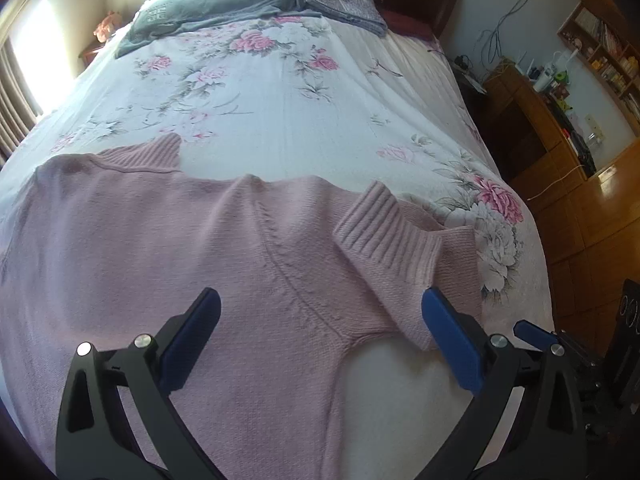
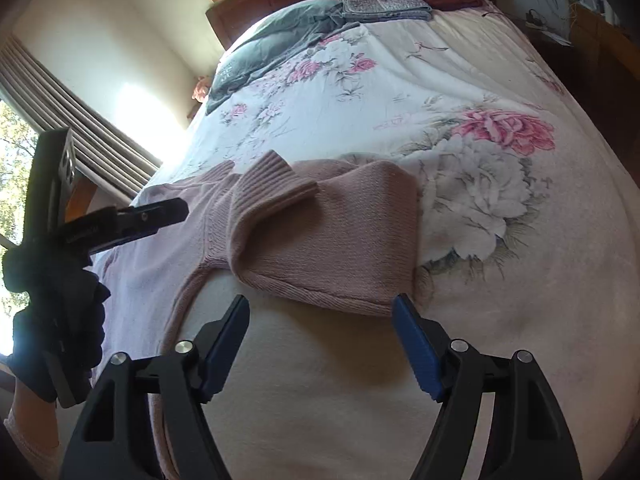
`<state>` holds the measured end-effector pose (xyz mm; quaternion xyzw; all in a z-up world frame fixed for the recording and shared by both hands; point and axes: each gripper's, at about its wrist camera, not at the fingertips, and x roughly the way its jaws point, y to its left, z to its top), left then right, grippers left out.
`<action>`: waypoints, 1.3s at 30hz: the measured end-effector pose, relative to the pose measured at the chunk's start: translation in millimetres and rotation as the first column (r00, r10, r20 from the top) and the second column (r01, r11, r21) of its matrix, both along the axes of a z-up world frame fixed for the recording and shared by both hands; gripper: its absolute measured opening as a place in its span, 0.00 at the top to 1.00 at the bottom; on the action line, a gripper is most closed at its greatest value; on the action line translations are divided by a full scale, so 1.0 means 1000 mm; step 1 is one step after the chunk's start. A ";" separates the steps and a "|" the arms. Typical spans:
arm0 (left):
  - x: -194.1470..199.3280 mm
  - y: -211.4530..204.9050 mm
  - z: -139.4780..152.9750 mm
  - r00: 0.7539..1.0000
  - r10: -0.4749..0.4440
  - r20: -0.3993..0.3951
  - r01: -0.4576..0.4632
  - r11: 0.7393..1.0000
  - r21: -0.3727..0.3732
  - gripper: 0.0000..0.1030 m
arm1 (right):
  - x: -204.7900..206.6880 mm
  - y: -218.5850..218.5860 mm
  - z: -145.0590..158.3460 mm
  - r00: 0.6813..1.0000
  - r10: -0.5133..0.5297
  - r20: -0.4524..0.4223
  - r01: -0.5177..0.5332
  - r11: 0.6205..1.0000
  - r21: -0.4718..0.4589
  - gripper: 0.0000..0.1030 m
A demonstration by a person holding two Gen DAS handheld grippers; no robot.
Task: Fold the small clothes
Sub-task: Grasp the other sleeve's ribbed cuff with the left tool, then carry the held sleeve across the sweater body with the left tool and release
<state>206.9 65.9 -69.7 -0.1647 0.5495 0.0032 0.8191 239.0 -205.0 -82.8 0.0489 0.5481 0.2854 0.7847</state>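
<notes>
Blown-out window (image 2: 16,152) glare, fisheye-warped edges.

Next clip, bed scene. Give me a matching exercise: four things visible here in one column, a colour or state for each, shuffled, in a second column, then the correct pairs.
Things:
1. sweater
2. sleeve
3. left gripper
4. pillow

States:
A. grey-green, at the head of the bed
B. jaws open, holding nothing
C. pale pink, spread on the floral bedspread
D. folded back, ribbed cuff on top

Pairs: 1-C, 2-D, 3-B, 4-A
</notes>
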 end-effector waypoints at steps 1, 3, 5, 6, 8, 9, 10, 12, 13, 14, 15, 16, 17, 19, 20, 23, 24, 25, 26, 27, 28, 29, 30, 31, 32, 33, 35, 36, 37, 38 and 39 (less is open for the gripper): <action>0.008 -0.009 -0.007 1.000 -0.008 -0.024 0.008 1.000 0.001 0.03 | -0.002 -0.007 -0.003 1.000 -0.004 -0.006 0.004 1.000 0.003 0.27; 0.022 -0.020 -0.021 0.997 -0.006 -0.080 0.007 1.000 0.008 0.03 | -0.007 -0.021 -0.005 1.000 -0.022 -0.015 0.022 1.000 0.014 0.27; 0.031 -0.027 -0.034 0.992 -0.007 -0.124 0.005 1.000 -0.009 0.04 | -0.012 -0.030 -0.007 0.999 -0.030 -0.012 0.030 0.999 0.019 0.28; 0.035 -0.031 -0.039 0.990 -0.005 -0.141 0.004 1.000 -0.013 0.05 | -0.014 -0.034 -0.006 0.999 -0.034 -0.007 0.034 0.999 0.019 0.28; 0.036 -0.032 -0.041 0.989 0.002 -0.145 -0.005 1.000 -0.017 0.32 | -0.016 -0.039 -0.006 0.999 -0.034 0.001 0.034 0.999 0.016 0.28; 0.038 -0.033 -0.041 0.990 0.003 -0.143 -0.008 1.000 -0.029 0.41 | -0.017 -0.040 -0.005 0.999 -0.036 0.006 0.036 0.999 0.014 0.29; 0.038 -0.034 -0.040 0.991 0.008 -0.135 -0.014 0.999 -0.042 0.50 | -0.017 -0.040 -0.004 0.999 -0.041 0.008 0.041 0.999 0.015 0.31; 0.038 -0.033 -0.034 0.994 0.016 -0.106 -0.021 0.999 -0.043 0.66 | -0.017 -0.042 -0.004 0.999 -0.047 0.001 0.047 0.998 0.028 0.33; 0.037 -0.032 -0.030 0.996 0.020 -0.085 -0.024 0.999 -0.046 0.78 | -0.016 -0.042 -0.005 0.999 -0.052 -0.002 0.052 0.998 0.036 0.33; 0.036 -0.029 -0.024 0.998 0.027 -0.062 -0.031 0.998 -0.058 0.83 | -0.016 -0.042 -0.004 0.998 -0.057 -0.003 0.057 0.998 0.041 0.33; 0.032 -0.023 -0.017 0.999 0.039 -0.035 -0.042 0.996 -0.083 0.84 | -0.015 -0.040 -0.004 0.998 -0.058 -0.004 0.058 0.997 0.046 0.33; 0.027 -0.017 -0.009 0.998 0.056 -0.006 -0.056 0.993 -0.103 0.84 | -0.015 -0.039 -0.003 0.998 -0.058 -0.004 0.058 0.997 0.049 0.33; 0.023 -0.010 0.000 0.997 0.071 0.023 -0.068 0.992 -0.108 0.85 | -0.016 -0.037 -0.002 0.998 -0.058 -0.003 0.058 0.997 0.051 0.33; 0.011 0.010 0.018 0.990 0.108 0.090 -0.097 0.989 -0.116 0.85 | -0.016 -0.032 -0.001 0.999 -0.051 -0.002 0.051 0.997 0.052 0.33; 0.003 0.022 0.027 0.985 0.131 0.116 -0.117 0.985 -0.123 0.85 | -0.017 -0.030 -0.001 0.999 -0.049 -0.001 0.049 0.998 0.051 0.33; -0.019 0.063 0.049 0.965 0.187 0.183 -0.166 0.978 -0.128 0.85 | -0.015 -0.021 0.000 0.999 -0.040 -0.006 0.040 0.998 0.056 0.33; -0.025 0.078 0.054 0.959 0.201 0.198 -0.180 0.977 -0.117 0.85 | -0.015 -0.017 0.000 0.999 -0.035 -0.010 0.036 0.997 0.061 0.33; -0.031 0.092 0.058 0.955 0.213 0.206 -0.194 0.975 -0.108 0.85 | -0.014 -0.012 0.001 0.999 -0.031 -0.015 0.032 0.997 0.067 0.33; -0.037 0.107 0.061 0.950 0.230 0.212 -0.213 0.972 -0.099 0.85 | -0.013 -0.006 0.001 0.999 -0.025 -0.020 0.027 0.997 0.073 0.33; -0.043 0.123 0.064 0.943 0.250 0.217 -0.236 0.968 -0.090 0.85 | -0.012 0.000 0.002 1.000 -0.018 -0.024 0.020 0.997 0.078 0.33; -0.049 0.139 0.066 0.937 0.269 0.224 -0.258 0.963 -0.080 0.85 | -0.012 0.007 0.002 1.000 -0.010 -0.027 0.012 0.997 0.081 0.33; -0.053 0.155 0.067 0.930 0.287 0.229 -0.278 0.958 -0.070 0.85 | -0.011 0.014 0.002 1.000 -0.001 -0.028 0.003 0.997 0.083 0.33; -0.059 0.171 0.069 0.922 0.308 0.234 -0.302 0.951 -0.061 0.85 | -0.010 0.023 0.003 1.000 0.008 -0.029 -0.005 0.997 0.083 0.33; -0.064 0.186 0.069 0.914 0.328 0.238 -0.325 0.944 -0.052 0.85 | -0.010 0.032 0.003 0.999 0.017 -0.031 -0.014 0.996 0.085 0.33; -0.069 0.200 0.070 0.908 0.343 0.241 -0.344 0.938 -0.042 0.85 | -0.009 0.040 0.004 0.999 0.025 -0.035 -0.022 0.996 0.090 0.33; -0.073 0.213 0.069 0.903 0.356 0.241 -0.359 0.933 -0.032 0.85 | -0.008 0.049 0.004 0.999 0.032 -0.041 -0.028 0.995 0.097 0.33; -0.080 0.238 0.064 0.898 0.373 0.233 -0.379 0.925 -0.022 0.85 | -0.003 0.067 0.005 0.998 0.036 -0.055 -0.030 0.994 0.110 0.33; -0.081 0.249 0.060 0.898 0.378 0.226 -0.385 0.923 -0.018 0.85 | 0.001 0.077 0.005 0.997 0.034 -0.065 -0.026 0.992 0.121 0.33; -0.082 0.258 0.055 0.898 0.383 0.216 -0.389 0.921 -0.015 0.84 | 0.005 0.086 0.005 0.997 0.027 -0.078 -0.017 0.991 0.132 0.33; -0.082 0.267 0.048 0.900 0.384 0.205 -0.389 0.921 -0.018 0.84 | 0.010 0.094 0.004 0.995 0.021 -0.093 -0.007 0.990 0.144 0.33; -0.083 0.275 0.040 0.904 0.382 0.191 -0.384 0.923 -0.028 0.84 | 0.015 0.104 0.003 0.994 0.018 -0.106 -0.001 0.988 0.153 0.33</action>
